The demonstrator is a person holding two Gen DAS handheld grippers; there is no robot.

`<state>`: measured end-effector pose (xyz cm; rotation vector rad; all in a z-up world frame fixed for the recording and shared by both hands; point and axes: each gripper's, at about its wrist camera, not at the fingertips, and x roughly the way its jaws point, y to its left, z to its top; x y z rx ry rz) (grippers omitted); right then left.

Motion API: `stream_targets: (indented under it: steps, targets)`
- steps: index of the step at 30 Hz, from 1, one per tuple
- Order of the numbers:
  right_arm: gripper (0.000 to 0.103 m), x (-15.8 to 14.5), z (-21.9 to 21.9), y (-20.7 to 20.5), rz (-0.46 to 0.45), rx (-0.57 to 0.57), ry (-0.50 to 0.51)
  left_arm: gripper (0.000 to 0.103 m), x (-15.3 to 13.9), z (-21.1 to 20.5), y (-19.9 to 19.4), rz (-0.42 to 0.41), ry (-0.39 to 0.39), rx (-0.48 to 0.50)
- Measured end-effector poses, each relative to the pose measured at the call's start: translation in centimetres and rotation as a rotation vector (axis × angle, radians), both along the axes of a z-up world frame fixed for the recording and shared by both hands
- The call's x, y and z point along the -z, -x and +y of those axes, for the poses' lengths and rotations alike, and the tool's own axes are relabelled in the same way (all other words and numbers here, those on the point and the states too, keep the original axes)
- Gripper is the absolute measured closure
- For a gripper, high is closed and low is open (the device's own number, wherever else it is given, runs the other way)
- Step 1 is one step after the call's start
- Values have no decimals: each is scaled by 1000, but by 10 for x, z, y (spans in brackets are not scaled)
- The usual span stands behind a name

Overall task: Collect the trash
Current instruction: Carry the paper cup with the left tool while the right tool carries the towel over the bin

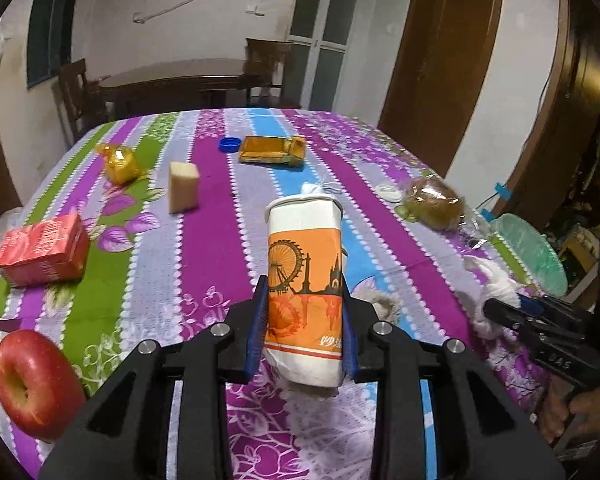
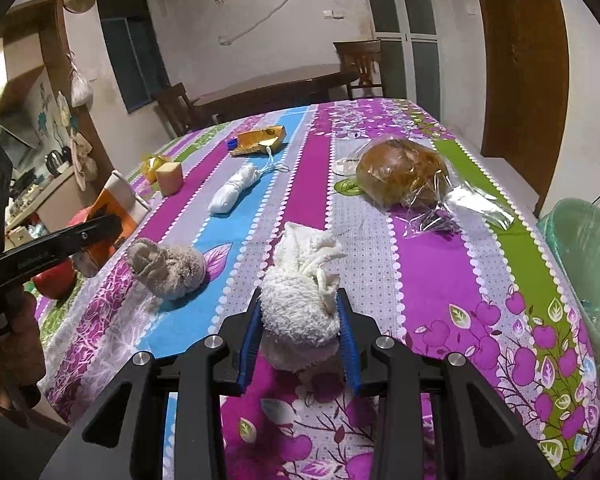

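My left gripper [image 1: 305, 320] is shut on a white and orange paper cup [image 1: 304, 248] with a skyline print; its blue pads squeeze the cup's lower half. The cup leans away from the camera over the striped tablecloth [image 1: 204, 264]. My right gripper [image 2: 298, 320] is shut on a white fluffy cloth wad [image 2: 300, 300] near the table's front edge. The left wrist view shows that right gripper [image 1: 516, 308] at the right with the wad [image 1: 492, 280]. A bin lined with a green bag [image 2: 588, 264] stands beside the table's right edge.
On the table lie a grey cloth wad [image 2: 168, 268], a white rolled cloth [image 2: 234, 190], bagged bread [image 2: 400, 174], a yellow pack [image 1: 270, 152], a blue cap [image 1: 229, 145], a tan block [image 1: 184, 192], a yellow wrapper [image 1: 120, 164], a red carton [image 1: 42, 250] and an apple [image 1: 36, 384].
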<state>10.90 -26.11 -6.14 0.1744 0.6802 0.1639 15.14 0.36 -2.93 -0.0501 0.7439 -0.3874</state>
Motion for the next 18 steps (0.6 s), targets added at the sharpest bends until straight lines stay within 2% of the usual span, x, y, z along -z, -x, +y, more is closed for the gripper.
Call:
stream_targets:
  steps: [7,13,18]
  targets:
    - [67,-5,14,-9,26,60,17,74,1,-6,-8,39,61,93]
    - [67,-19,9,-12,2,124,-17,73,-5,-17,-3,32,55,166]
    - [67,-30,7,-12,-28,130,-30,73,-11,-20,5,17,36,188]
